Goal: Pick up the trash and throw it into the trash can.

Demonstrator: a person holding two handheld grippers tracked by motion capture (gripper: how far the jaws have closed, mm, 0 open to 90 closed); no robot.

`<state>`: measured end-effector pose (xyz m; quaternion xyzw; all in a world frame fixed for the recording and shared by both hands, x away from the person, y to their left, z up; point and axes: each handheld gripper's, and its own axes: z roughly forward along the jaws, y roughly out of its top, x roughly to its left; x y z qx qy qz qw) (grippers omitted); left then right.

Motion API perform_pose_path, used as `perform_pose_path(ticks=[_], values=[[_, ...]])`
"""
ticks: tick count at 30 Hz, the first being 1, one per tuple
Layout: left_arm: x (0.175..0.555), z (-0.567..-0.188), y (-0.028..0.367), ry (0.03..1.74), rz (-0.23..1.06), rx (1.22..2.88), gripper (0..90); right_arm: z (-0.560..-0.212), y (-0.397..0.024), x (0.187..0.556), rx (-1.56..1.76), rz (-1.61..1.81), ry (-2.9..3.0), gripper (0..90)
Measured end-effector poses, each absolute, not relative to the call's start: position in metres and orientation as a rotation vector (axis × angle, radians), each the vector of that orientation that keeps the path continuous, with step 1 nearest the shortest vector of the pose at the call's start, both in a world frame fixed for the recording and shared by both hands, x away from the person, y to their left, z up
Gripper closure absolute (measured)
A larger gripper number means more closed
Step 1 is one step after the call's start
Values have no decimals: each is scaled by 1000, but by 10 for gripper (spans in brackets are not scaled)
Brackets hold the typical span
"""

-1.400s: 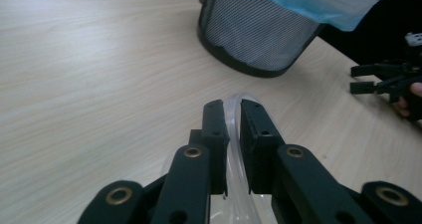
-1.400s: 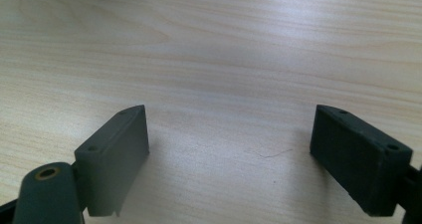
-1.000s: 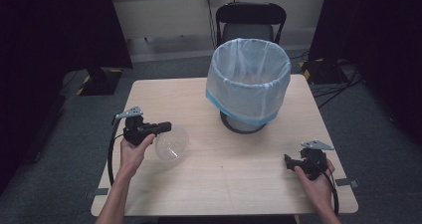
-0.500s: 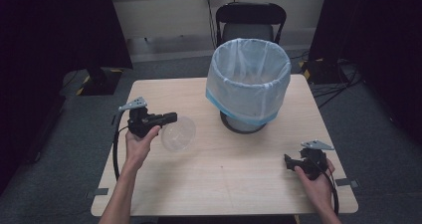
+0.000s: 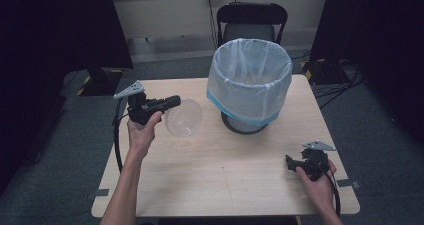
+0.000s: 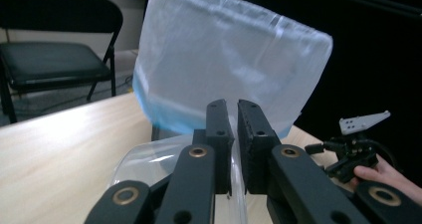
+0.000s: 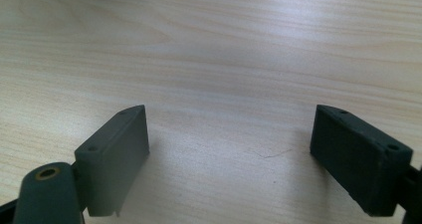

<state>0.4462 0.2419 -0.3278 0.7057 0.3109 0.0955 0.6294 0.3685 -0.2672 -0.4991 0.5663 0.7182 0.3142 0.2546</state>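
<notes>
bowl (image 5: 183, 117): clear plastic, see-through, left-centre of high view, held up off the table, tipped on its side w/ opening facing roughly toward camera. in left gripper view its clear wall (image 6: 149, 159) sits low centre, rim edge running up between the jaws.
left gripper (image 5: 170, 104): left-centre of high view, in person's left hand (image 5: 142, 132), grey plate at its upper left, cable looping down beside the forearm. jaws nearly together, pinched on the bowl rim; thin gap only, filled by the clear edge (left gripper view (image 6: 234, 134)).
right gripper (image 5: 289, 161): lower right of high view, resting low on table near the right edge, held by right hand (image 5: 317, 182). jaws wide apart, nothing between them; right gripper view (image 7: 229, 149) has bare wood grain between the two pads. also seen far right of left gripper view.
bin (image 5: 250, 80): upper centre of high view, upright, lined w/ pale translucent bag, blue band round the lower part of the liner, dark base. bowl is left of it, near but apart.
table (image 5: 215, 185): light wood, square-ish, centre of frame.
chair (image 5: 252, 17): black folding, top centre, behind the table.
floor: grey carpet, cables at upper right.
</notes>
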Motion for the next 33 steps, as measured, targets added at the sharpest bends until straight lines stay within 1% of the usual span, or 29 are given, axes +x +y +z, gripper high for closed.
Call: perform_pose_path(ticks=[2, 7, 20, 23, 30, 33], values=[[446, -325, 242, 704, 220, 1614, 849, -499, -267, 368, 1539, 853, 1951, 143], [448, -303, 242, 672, 258, 1589, 849, -499, -267, 368, 1539, 853, 1953, 143], [462, -267, 231, 608, 273, 1526, 849, -499, -267, 368, 1538, 854, 1951, 143], [466, -254, 225, 580, 288, 1502, 849, -499, -267, 368, 1539, 854, 1953, 143], [475, -235, 215, 548, 300, 1477, 849, -499, -267, 368, 1538, 854, 1952, 143], [481, -223, 205, 525, 300, 1462, 849, -499, -267, 368, 1540, 853, 1954, 143]])
